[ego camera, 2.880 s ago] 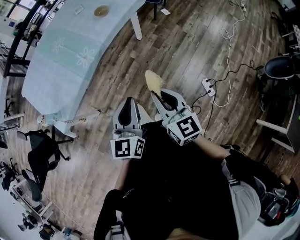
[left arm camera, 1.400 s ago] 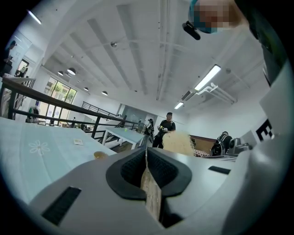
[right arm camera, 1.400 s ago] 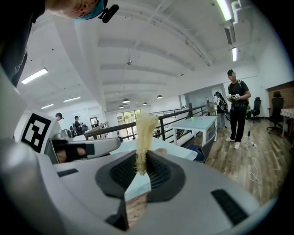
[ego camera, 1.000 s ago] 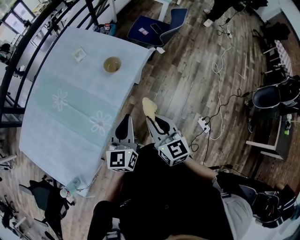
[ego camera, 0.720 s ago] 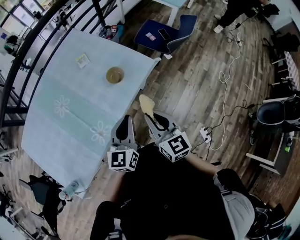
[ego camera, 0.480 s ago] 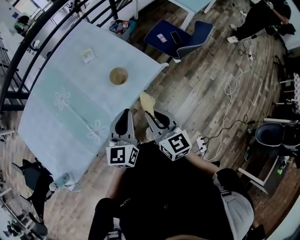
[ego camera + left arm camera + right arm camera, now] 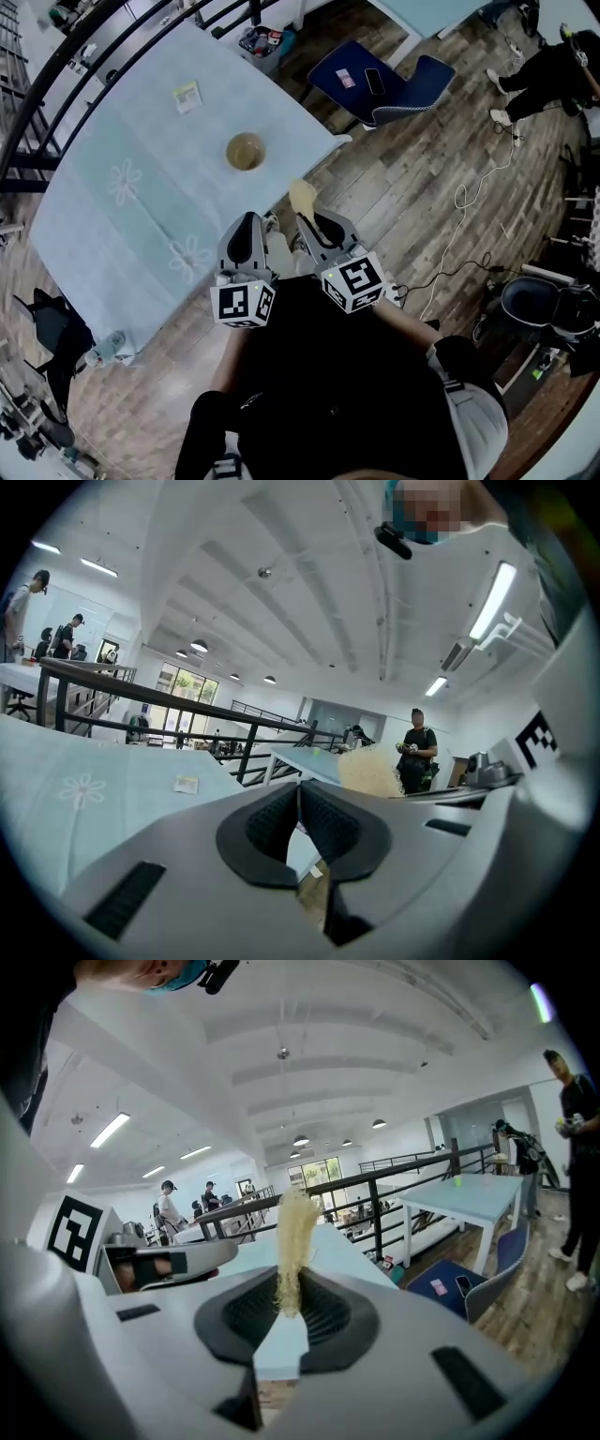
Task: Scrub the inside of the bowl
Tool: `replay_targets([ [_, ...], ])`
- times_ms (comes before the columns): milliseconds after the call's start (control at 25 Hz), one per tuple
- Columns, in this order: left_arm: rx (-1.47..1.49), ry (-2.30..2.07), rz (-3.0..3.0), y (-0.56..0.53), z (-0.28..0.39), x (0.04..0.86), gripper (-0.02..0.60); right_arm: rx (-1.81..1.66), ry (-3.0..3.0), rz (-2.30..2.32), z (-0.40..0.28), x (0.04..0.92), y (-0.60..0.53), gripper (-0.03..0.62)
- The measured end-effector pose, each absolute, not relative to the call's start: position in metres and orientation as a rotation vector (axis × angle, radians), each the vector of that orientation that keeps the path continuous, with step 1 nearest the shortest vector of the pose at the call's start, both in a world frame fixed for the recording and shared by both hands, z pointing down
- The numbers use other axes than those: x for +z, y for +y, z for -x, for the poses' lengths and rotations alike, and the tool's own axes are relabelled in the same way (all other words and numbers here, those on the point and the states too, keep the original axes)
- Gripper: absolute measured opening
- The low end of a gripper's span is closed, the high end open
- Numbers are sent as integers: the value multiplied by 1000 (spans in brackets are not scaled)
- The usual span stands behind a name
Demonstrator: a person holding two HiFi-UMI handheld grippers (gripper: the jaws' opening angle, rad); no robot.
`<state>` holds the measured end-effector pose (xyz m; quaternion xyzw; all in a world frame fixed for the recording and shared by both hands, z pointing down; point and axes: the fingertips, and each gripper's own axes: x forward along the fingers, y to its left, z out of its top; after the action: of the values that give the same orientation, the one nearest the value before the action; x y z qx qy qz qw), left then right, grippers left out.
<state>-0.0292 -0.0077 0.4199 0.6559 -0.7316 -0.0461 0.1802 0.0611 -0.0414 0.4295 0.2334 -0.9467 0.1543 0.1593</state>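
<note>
We're facing the counter, holding both grippers near our chest, side by side. Left gripper jaws clenched on nothing; right gripper jaws grasping the sponge. Bowl on counter, apart from sponge. Card print unreadable.

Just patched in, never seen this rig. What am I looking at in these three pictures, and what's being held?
No robot arm here: a person holds a two-jaw gripper in each hand. The head view looks down from the person's head; each gripper view looks along that gripper's own jaws. The left gripper is shut and empty. The right gripper is shut on a yellow scrubbing pad. Ahead, on the blue-clothed table, stand the bowl and, farther off, a small packet. Neither gripper touches the bowl.
</note>
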Motion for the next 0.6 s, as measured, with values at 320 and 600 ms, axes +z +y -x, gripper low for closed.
replay_targets([
  [320,-90,-1974,-1864,-40,66,454,21,429,-2615,-726,-33,436,-62,51],
  [600,-43,-1927,-1840,-75,109,488,23,412,-2570,-840,-8,428,-91,51],
])
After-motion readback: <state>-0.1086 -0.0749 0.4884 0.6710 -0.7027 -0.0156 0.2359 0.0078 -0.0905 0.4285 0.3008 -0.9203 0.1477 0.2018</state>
